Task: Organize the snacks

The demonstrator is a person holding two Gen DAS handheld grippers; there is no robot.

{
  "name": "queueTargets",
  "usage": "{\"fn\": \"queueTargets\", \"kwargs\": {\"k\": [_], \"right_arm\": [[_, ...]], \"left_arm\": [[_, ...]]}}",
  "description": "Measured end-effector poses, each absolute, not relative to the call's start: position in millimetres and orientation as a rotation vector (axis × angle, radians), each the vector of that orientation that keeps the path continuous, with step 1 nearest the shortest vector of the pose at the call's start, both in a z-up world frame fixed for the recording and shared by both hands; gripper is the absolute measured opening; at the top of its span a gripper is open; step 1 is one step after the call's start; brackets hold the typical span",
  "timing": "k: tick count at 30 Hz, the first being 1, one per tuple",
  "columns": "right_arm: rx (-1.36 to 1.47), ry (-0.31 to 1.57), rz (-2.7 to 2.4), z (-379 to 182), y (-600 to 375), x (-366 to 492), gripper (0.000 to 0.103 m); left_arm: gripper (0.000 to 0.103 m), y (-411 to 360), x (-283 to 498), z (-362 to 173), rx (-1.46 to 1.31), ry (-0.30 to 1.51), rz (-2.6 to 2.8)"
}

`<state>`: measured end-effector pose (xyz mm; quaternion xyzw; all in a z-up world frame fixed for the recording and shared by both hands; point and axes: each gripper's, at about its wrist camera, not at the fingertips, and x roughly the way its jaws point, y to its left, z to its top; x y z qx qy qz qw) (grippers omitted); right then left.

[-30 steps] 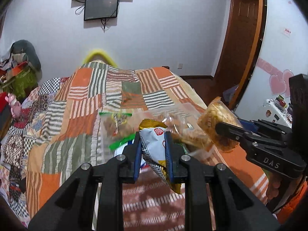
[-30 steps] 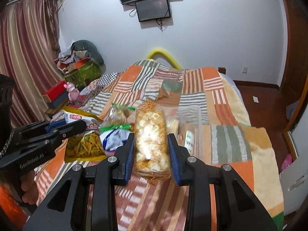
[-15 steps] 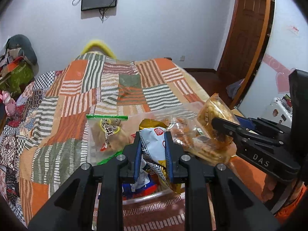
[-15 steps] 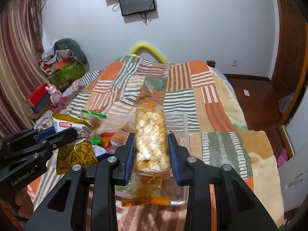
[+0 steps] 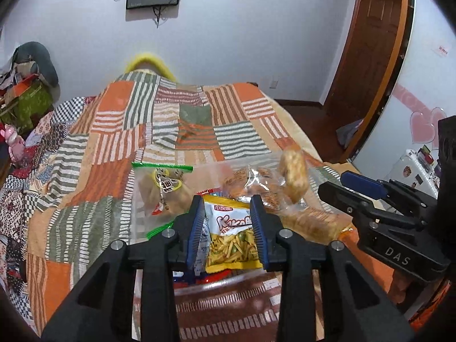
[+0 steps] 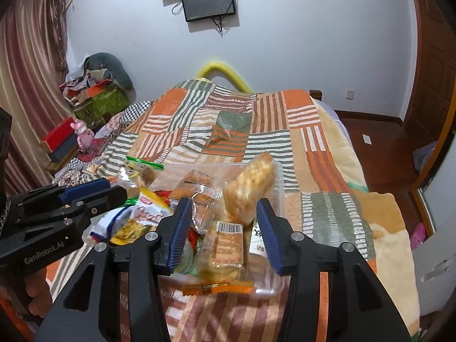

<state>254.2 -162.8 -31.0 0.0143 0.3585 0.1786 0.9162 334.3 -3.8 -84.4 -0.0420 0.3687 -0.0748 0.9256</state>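
A clear plastic bin (image 6: pixel 278 171) on the bed holds several snack packets. My left gripper (image 5: pixel 228 228) is open over it; the yellow fries bag (image 5: pixel 232 233) lies flat between its fingers, seemingly loose. The fries bag also shows in the right wrist view (image 6: pixel 136 216). My right gripper (image 6: pixel 223 228) is open; the clear bag of puffed snacks (image 6: pixel 250 188) is blurred and tilted, dropping into the bin, and shows in the left wrist view (image 5: pixel 293 173). A green-zip bag (image 5: pixel 162 188) leans at the bin's left.
The bin sits on a patchwork striped blanket (image 5: pixel 128 131) covering the bed. Clutter and boxes (image 6: pixel 94 97) stand at the left wall. A wooden door (image 5: pixel 367 57) and wood floor are at the right. An orange-edged cracker packet (image 6: pixel 222 259) lies at the bin's front.
Both grippers moved over the bin and opened. The right let go of the puffed snack bag, which is falling in. The left's fingers spread and the fries bag now lies flat between them.
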Motion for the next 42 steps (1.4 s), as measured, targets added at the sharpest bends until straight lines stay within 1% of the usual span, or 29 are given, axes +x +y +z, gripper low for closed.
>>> {"fn": "queueTargets", "kwargs": {"k": [6,15,18,20,22,24,25,26,28,30,32,33,35,37,39,42], "right_arm": [[0.036,0.673,0.381,0.2,-169.2,226.1,0.044],[0.059,0.493,0.42,72.9,-178.8,152.8,0.044],[0.061,0.44,0.433,89.9,-179.1,127.8,0.044],[0.064,0.41,0.437,96.7,-180.2,113.6,0.044],[0.07,0.388,0.443,101.0,-180.2,100.8,0.045],[0.073,0.368,0.447,103.2,-180.0,90.3,0.05],[0.072,0.358,0.445,103.7,-179.8,86.0,0.052],[0.069,0.347,0.44,104.1,-179.3,81.6,0.056],[0.064,0.33,0.436,104.5,-177.9,75.3,0.062],[0.065,0.318,0.427,104.9,-177.6,70.7,0.071],[0.067,0.31,0.419,103.8,-178.2,66.1,0.076],[0.068,0.307,0.414,103.5,-178.5,63.7,0.082],[0.067,0.299,0.398,102.5,-177.8,61.8,0.089],[0.055,0.291,0.386,102.0,-177.1,59.2,0.094],[0.045,0.285,0.376,101.1,-174.6,58.1,0.101],[0.037,0.271,0.358,101.3,-172.5,55.4,0.103]], "left_arm": [[0.033,0.0,296.7,-45.5,-0.093,0.664,-0.135],[0.036,-1.8,207.5,26.8,-0.071,0.466,-0.086],[0.041,-6.8,179.2,41.7,-0.053,0.409,-0.074],[0.047,-11.1,158.6,50.8,-0.043,0.372,-0.065],[0.051,-15.1,141.6,57.8,-0.031,0.338,-0.052],[0.058,-18.8,124.7,63.8,-0.021,0.303,-0.035],[0.063,-19.3,118.3,65.9,-0.022,0.291,-0.031],[0.067,-19.7,111.8,68.0,-0.025,0.279,-0.029],[0.071,-20.6,102.5,70.7,-0.034,0.267,-0.029],[0.074,-20.7,96.5,71.9,-0.039,0.26,-0.029],[0.082,-21.1,92.2,71.2,-0.041,0.256,-0.025],[0.084,-21.0,89.8,70.7,-0.041,0.252,-0.018],[0.091,-22.1,88.1,69.2,-0.037,0.249,-0.009],[0.096,-22.2,84.4,67.9,-0.034,0.248,-0.003],[0.1,-22.6,81.0,65.4,-0.03,0.245,0.002],[0.103,-23.7,77.2,62.3,-0.021,0.231,0.02]]}}
